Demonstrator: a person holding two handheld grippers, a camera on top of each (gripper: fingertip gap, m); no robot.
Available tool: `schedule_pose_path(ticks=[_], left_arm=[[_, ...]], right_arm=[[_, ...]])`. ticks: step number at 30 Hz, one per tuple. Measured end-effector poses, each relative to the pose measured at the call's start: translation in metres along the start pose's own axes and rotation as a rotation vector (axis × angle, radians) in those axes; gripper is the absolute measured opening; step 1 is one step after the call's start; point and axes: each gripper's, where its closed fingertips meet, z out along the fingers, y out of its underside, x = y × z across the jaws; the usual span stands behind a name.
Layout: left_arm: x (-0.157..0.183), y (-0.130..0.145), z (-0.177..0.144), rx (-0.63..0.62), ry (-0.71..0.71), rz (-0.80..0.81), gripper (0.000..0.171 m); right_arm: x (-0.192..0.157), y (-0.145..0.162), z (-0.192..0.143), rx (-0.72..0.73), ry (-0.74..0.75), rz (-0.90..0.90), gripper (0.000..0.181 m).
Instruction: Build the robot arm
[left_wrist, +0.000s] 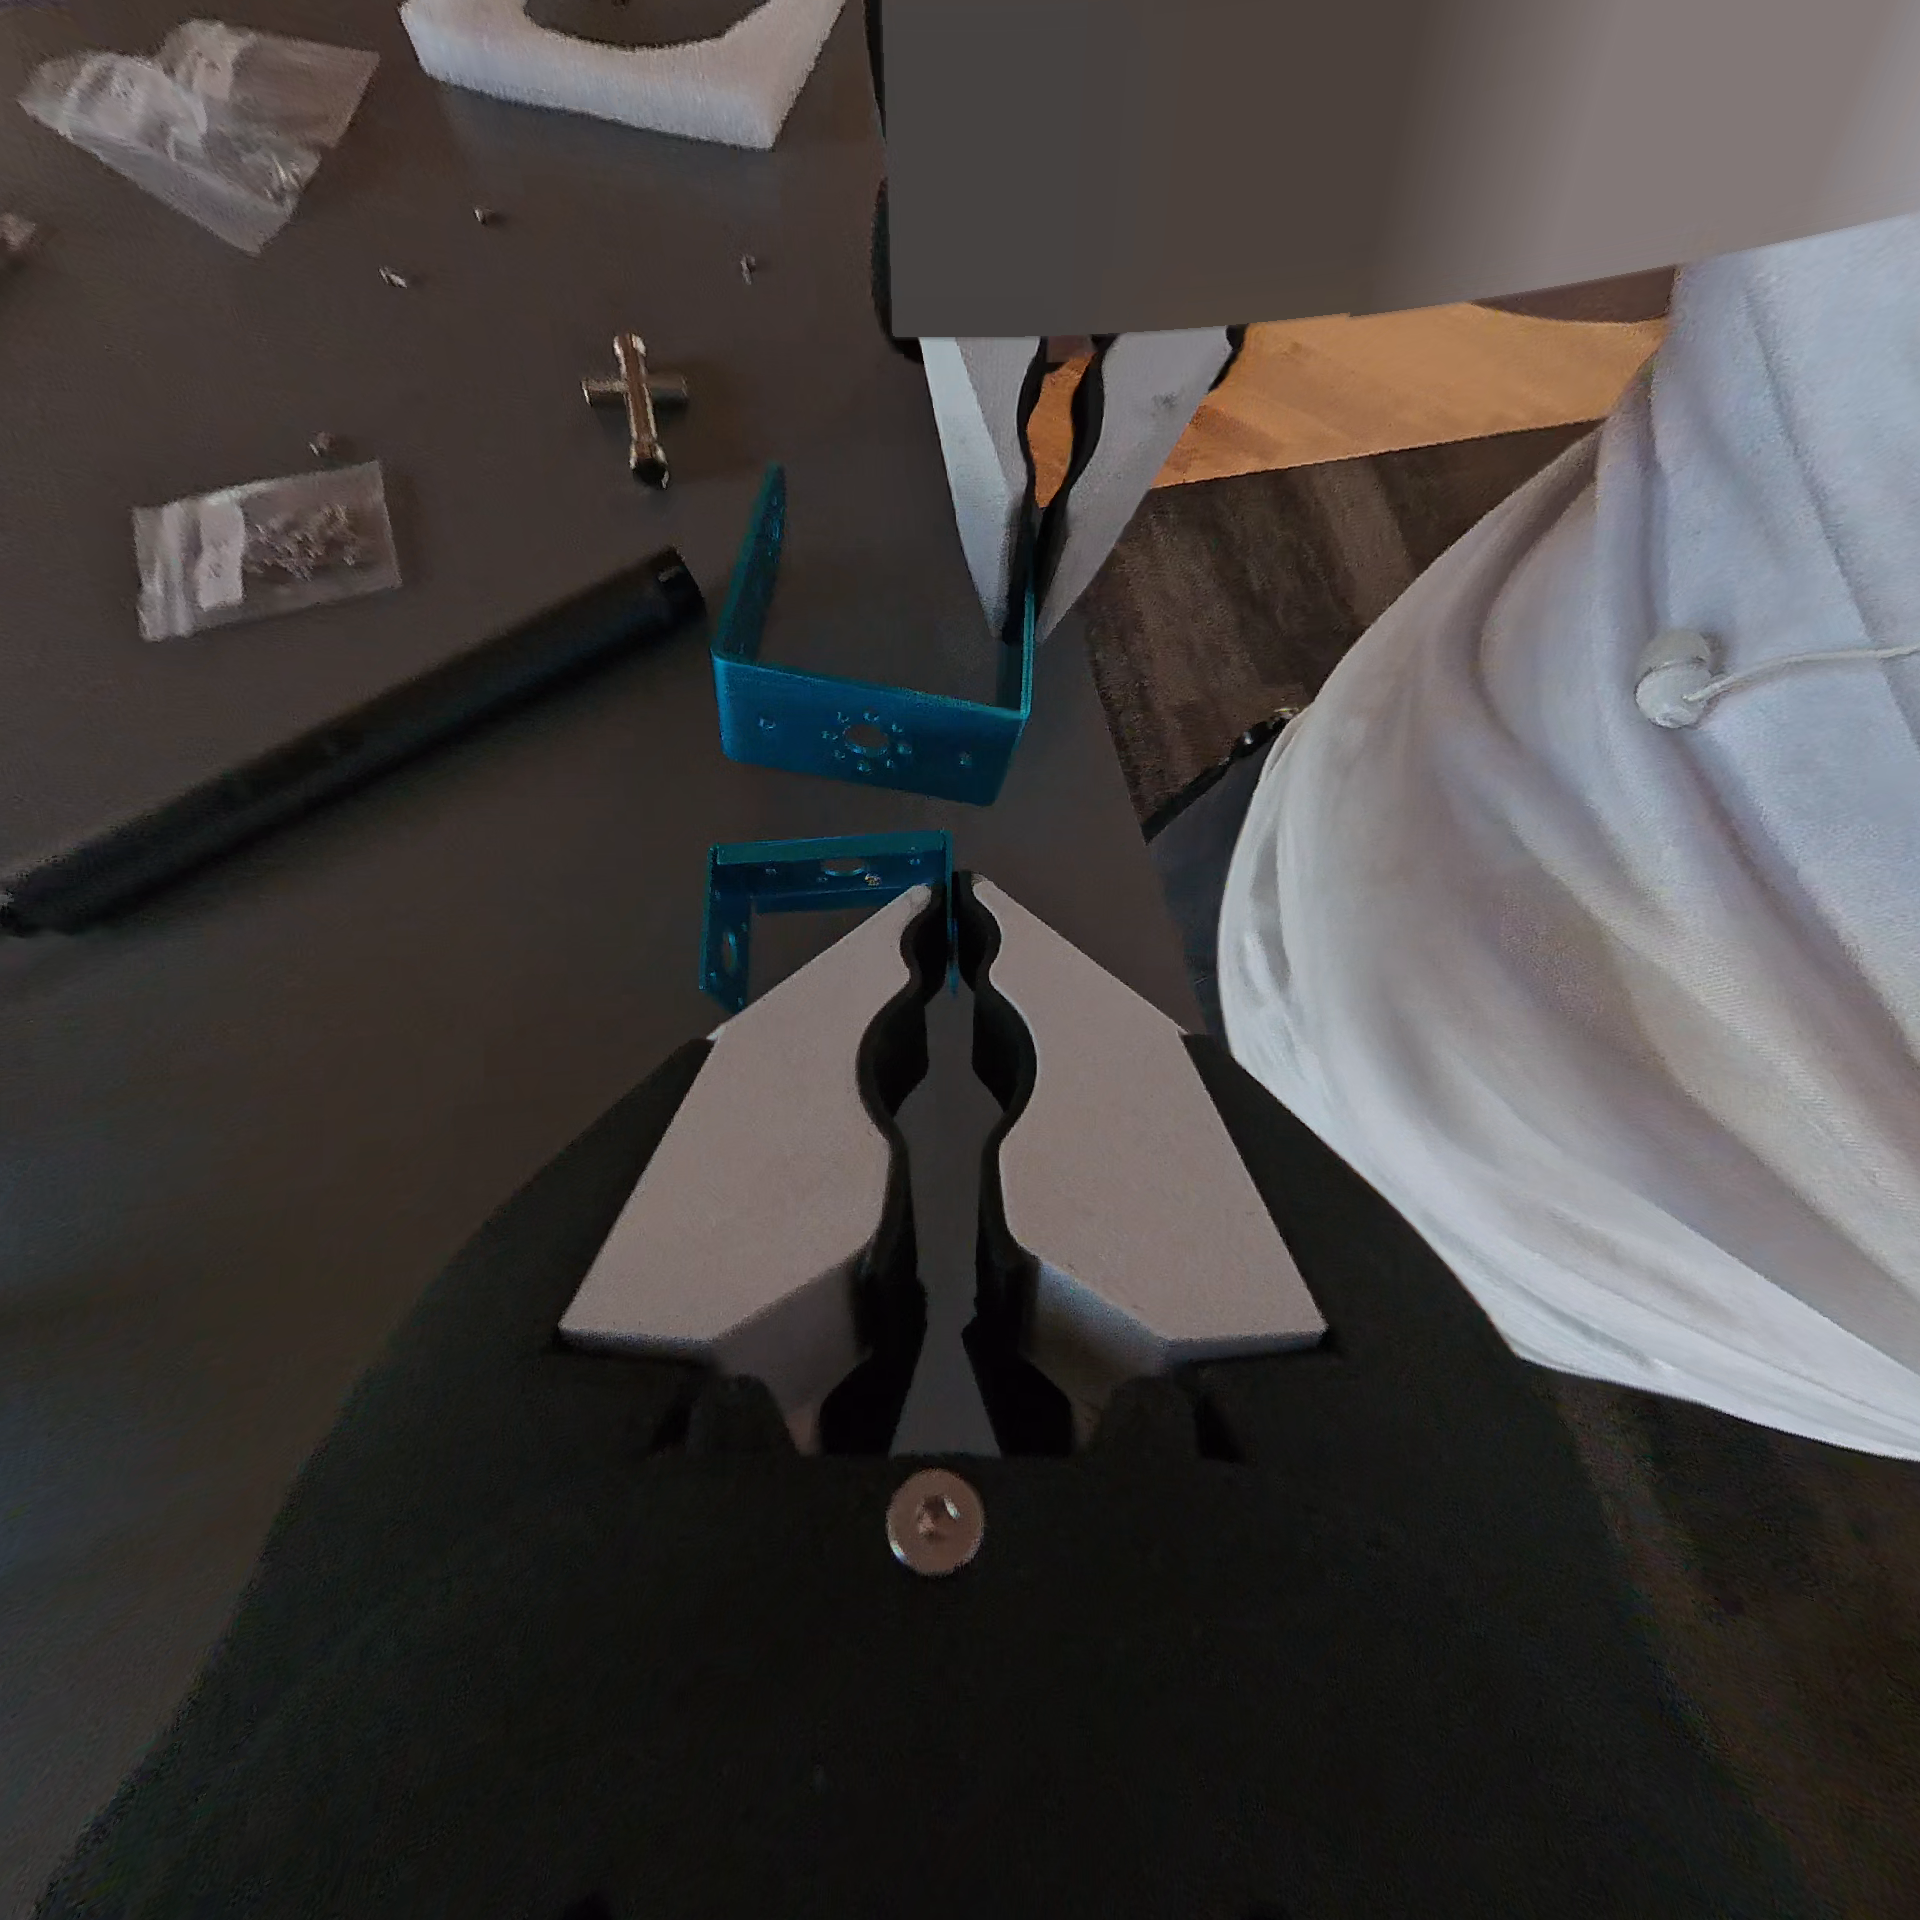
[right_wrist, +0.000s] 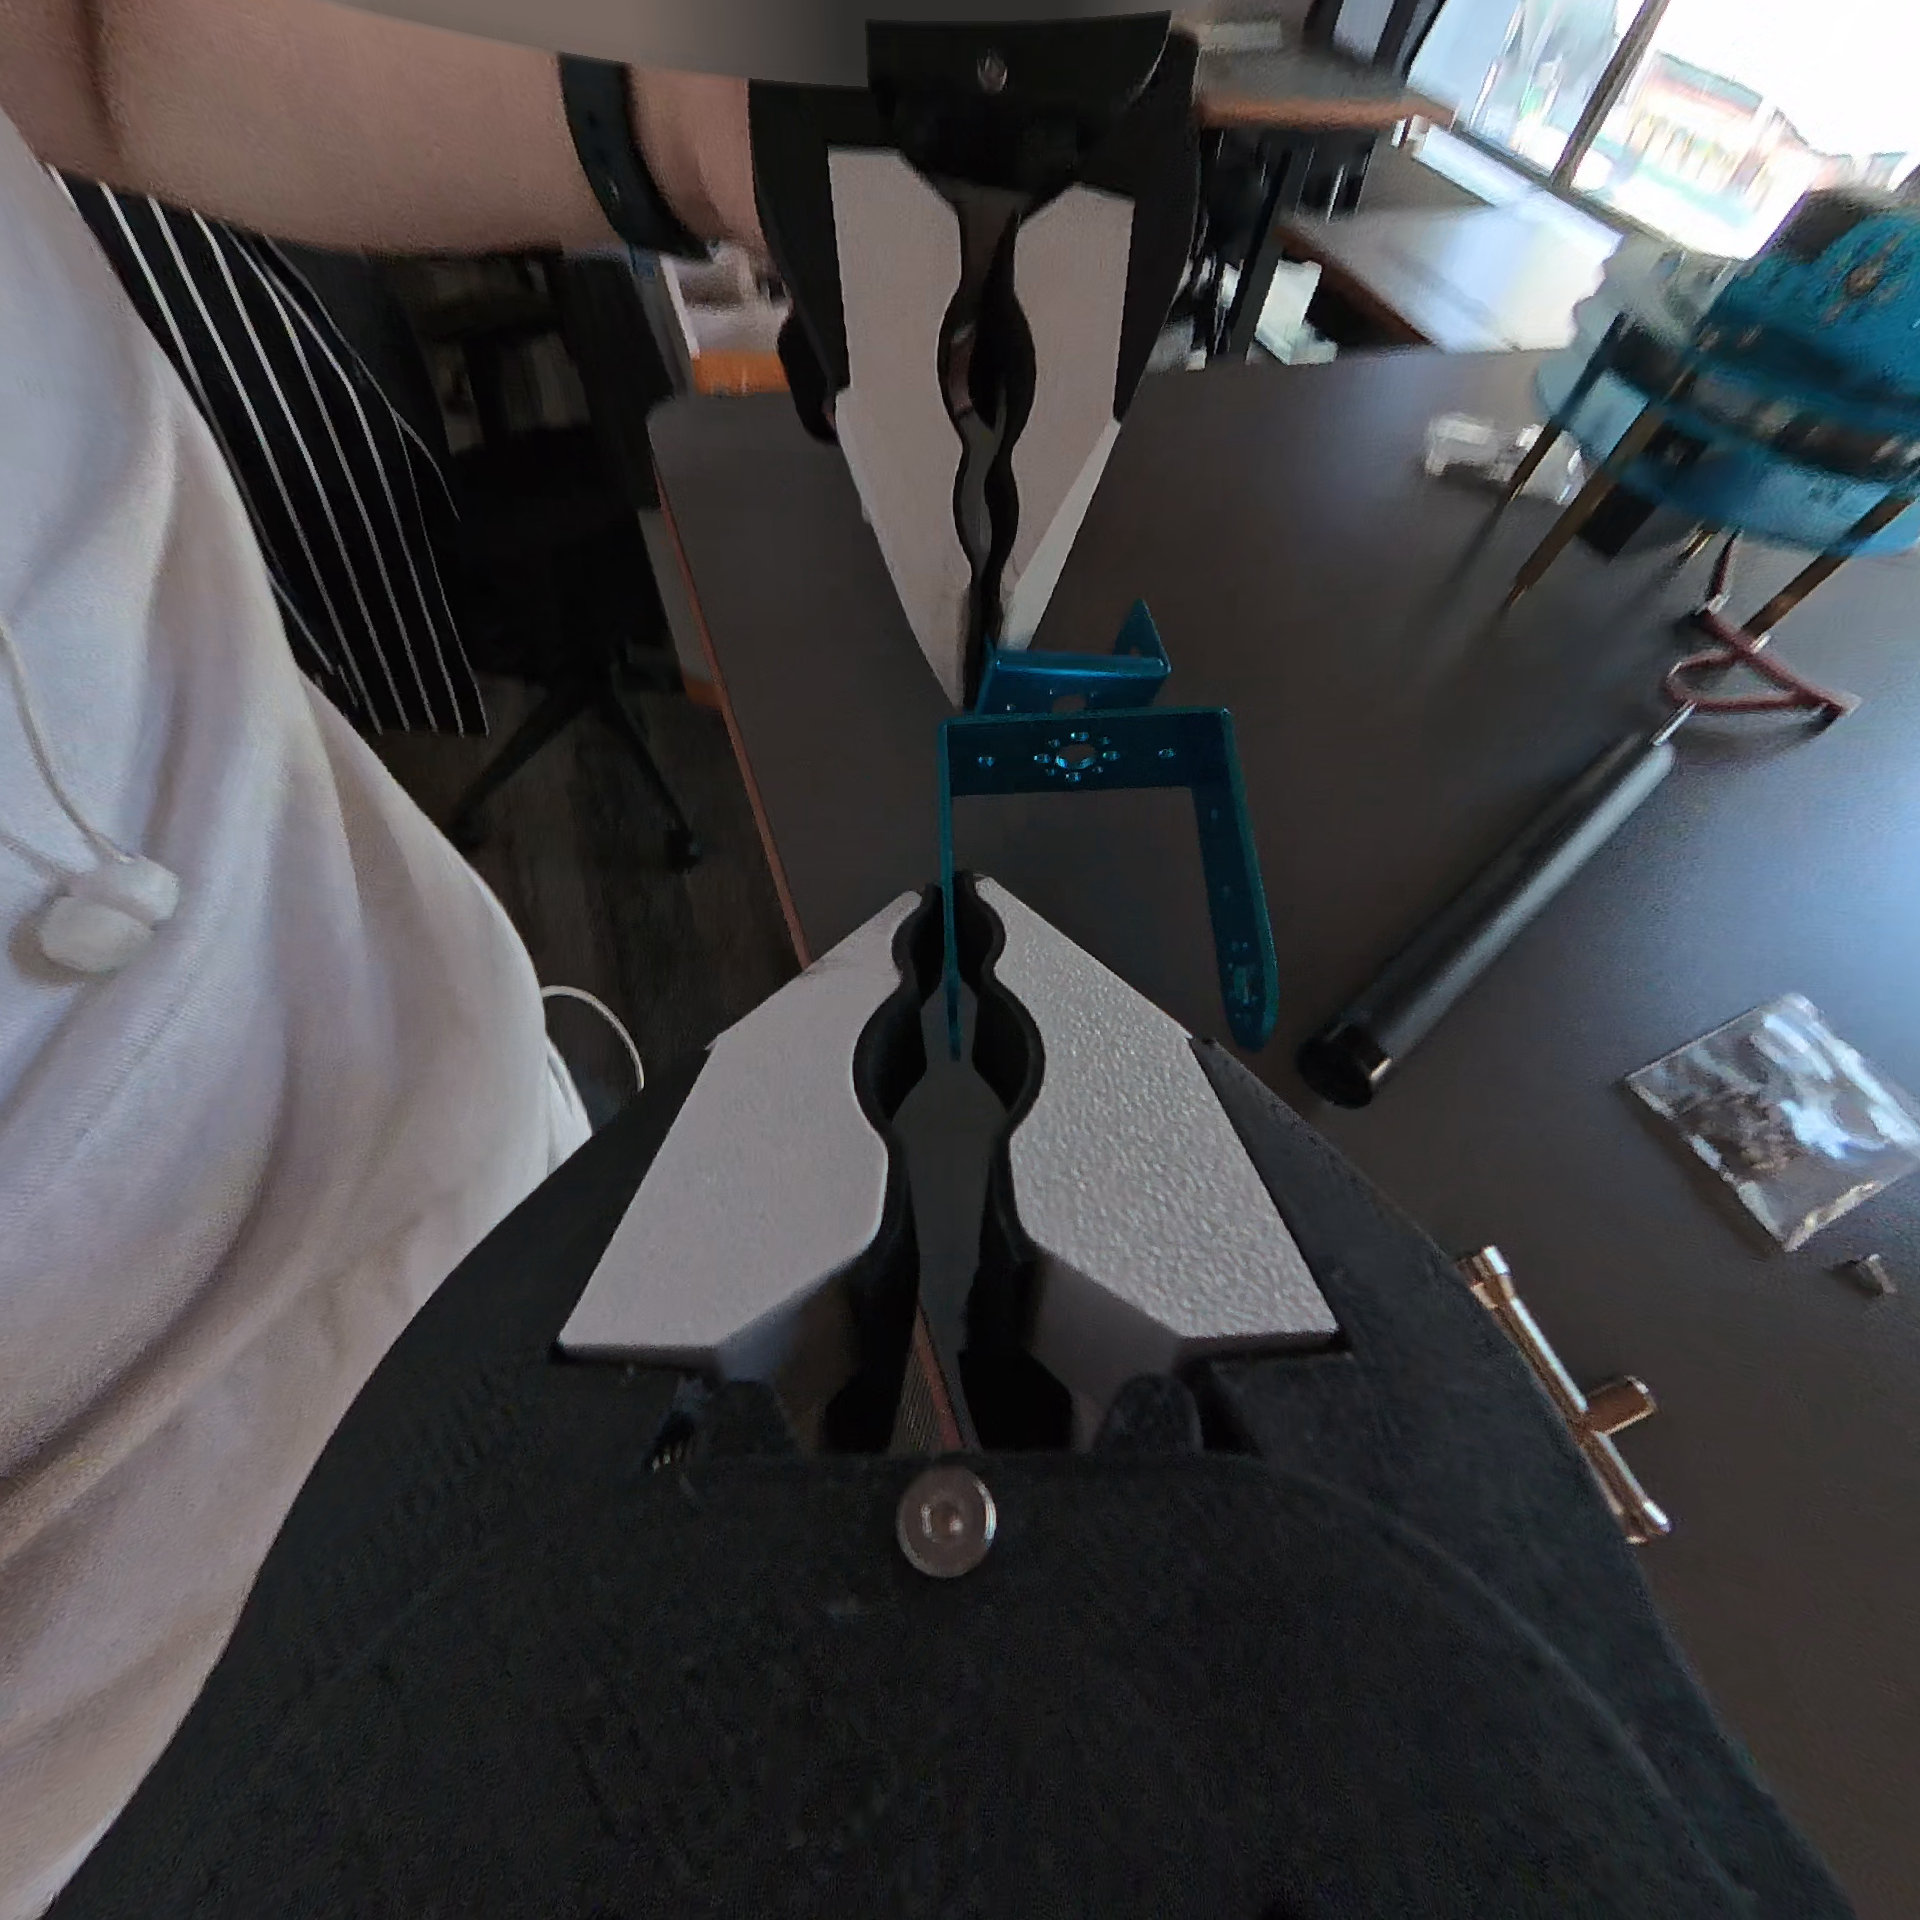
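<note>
In the left wrist view my left gripper (left_wrist: 951, 894) is shut on the right flange of a small blue U-shaped metal bracket (left_wrist: 821, 868), and both pads press on the thin plate. Just beyond it, my right gripper (left_wrist: 1023, 623) pinches one arm of a larger blue U bracket (left_wrist: 862, 732) with a ring of holes. In the right wrist view my right gripper (right_wrist: 951, 888) is shut on the left arm of the larger bracket (right_wrist: 1081, 753). The small bracket (right_wrist: 1070, 675) sits right behind it, held by my left gripper (right_wrist: 982, 665). Both brackets are over the dark table (left_wrist: 312, 1143) near its edge.
A black tube (left_wrist: 343, 727), a metal cross wrench (left_wrist: 632, 400), clear bags of screws (left_wrist: 265, 545) and loose screws lie on the table. White foam (left_wrist: 623, 73) sits at the far edge. A person in white stands close (left_wrist: 1558, 935). A teal stool (right_wrist: 1766, 395) stands beyond the table. My hands' fingertips stand some 6 cm from each other. About 12 cm separates my right fingertips from the metal cross wrench (left_wrist: 632, 400).
</note>
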Motion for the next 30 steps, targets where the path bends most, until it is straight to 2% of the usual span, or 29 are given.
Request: schedule_pose_path(ticks=[7,13,30], left_arm=[[-0.002,-0.068,-0.036,0.068,-0.116,0.268,0.0],[-0.003,-0.105,-0.054,0.075,-0.199,0.399,0.0],[-0.014,-0.11,-0.046,-0.008,-0.171,0.412,0.0]], right_arm=[[0.017,-0.051,-0.041,0.282,-0.095,0.021,0.001],[0.031,-0.085,-0.065,0.347,-0.108,-0.056,0.001],[0.037,-0.085,-0.063,0.351,-0.087,-0.097,0.001]])
